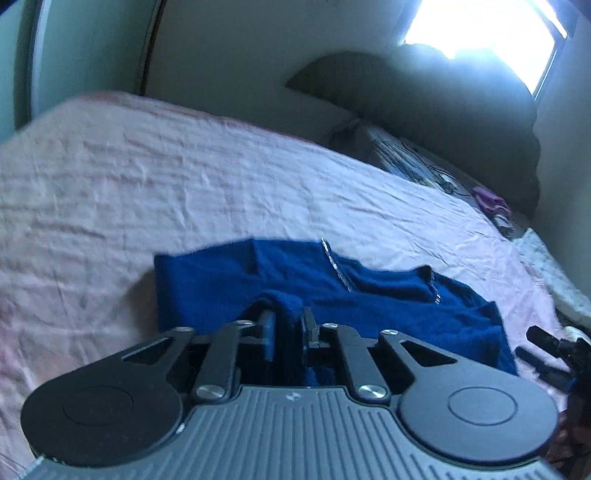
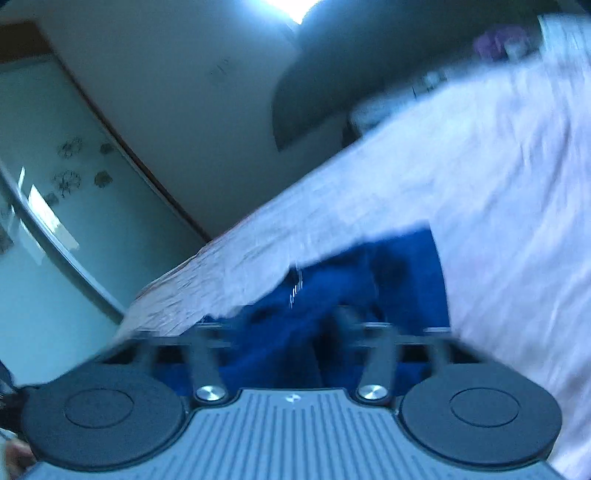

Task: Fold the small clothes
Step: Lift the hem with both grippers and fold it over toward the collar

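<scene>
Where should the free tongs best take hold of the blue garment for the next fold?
Probably at the far left corner of the blue garment, coming from the left over the pink bedsheet. That edge lies flat and exposed, while the left tongs already pinch a bunched fold nearer the middle.

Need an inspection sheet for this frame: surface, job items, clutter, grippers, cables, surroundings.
Surface: bed with wrinkled pink sheet.
Job's things: blue garment, partly bunched, lying on the sheet.
Clutter: purple cloth and blurred odds near the far edge.
Grippers: left gripper shut on a fold of the garment; right gripper blurred, state unclear.
Cables: dark cords by the pillow.
Surroundings: bright window, wall, cabinet door.
</scene>
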A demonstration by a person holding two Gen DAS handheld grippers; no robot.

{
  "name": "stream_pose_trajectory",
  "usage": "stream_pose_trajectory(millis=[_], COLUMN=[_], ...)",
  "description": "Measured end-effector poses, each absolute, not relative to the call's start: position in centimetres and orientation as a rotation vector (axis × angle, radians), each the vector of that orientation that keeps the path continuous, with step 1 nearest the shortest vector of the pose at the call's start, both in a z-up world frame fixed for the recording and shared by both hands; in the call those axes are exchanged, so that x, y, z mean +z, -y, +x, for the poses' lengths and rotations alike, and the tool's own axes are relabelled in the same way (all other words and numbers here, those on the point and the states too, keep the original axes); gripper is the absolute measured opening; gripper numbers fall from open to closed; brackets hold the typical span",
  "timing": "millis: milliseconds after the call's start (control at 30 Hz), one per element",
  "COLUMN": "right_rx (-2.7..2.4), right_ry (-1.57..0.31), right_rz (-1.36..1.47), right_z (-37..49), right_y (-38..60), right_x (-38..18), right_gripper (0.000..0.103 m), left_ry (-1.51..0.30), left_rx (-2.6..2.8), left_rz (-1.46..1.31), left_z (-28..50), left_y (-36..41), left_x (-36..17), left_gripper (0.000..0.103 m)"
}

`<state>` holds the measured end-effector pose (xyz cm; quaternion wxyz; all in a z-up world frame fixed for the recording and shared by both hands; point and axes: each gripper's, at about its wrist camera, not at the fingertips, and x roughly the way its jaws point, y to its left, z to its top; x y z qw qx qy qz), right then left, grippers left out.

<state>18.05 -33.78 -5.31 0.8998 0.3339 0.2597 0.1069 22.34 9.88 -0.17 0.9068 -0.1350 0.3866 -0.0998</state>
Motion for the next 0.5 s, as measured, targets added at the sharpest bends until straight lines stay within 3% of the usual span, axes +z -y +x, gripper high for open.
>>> stream_pose_trajectory(millis=[100, 167, 233, 300, 333, 400, 433, 467, 500], right_rx=[0.266, 0.272, 0.317, 0.344, 0.335, 0.302, 0.287, 0.284, 0.29], right_ry=[-0.569, -0.604, -0.633, -0.656, -0.661, -0.675, -0.683, -0.683, -0.678], right_rz=[0.709, 0.661, 0.626, 0.561, 0.521, 0.453, 0.443, 0.446, 0.459], right_z=[17.8, 17.9, 18.1, 18.2, 18.3, 18.5, 18.7, 18.8, 18.8], right_y=[33.8, 33.0, 32.1, 30.4, 29.7, 28.6, 28.4, 28.4, 28.5], right_x=[-6.3, -6.6, -6.7, -6.6, -6.6, -6.8, -6.9, -7.1, -7.3], right_gripper=[0.079, 0.079, 0.078, 0.078, 0.071, 0.042, 0.023, 0.016, 0.014], left_ry=[-0.836, -0.864, -0.882, -0.894, -0.899, -0.907, -0.907, -0.908, -0.922], left_rx=[-0.223, -0.236, -0.249, -0.251, -0.251, -0.245, -0.24, -0.242, -0.242], left_rz=[-0.323, -0.363, -0.392, -0.385, -0.374, -0.35, -0.338, -0.325, -0.305], left_z=[22.3, 22.1, 21.8, 21.4, 21.2, 20.8, 20.6, 20.6, 20.6], left_y=[-10.6, -11.2, -11.6, -11.5, -11.4, -11.2, -11.1, -11.0, -10.7], left_x=[-1.0, -1.5, -1.9, -2.2, -2.3, -2.4, -2.6, -2.8, -3.2], left_gripper=[0.024, 0.042, 0.05, 0.052, 0.054, 0.058, 0.058, 0.054, 0.037])
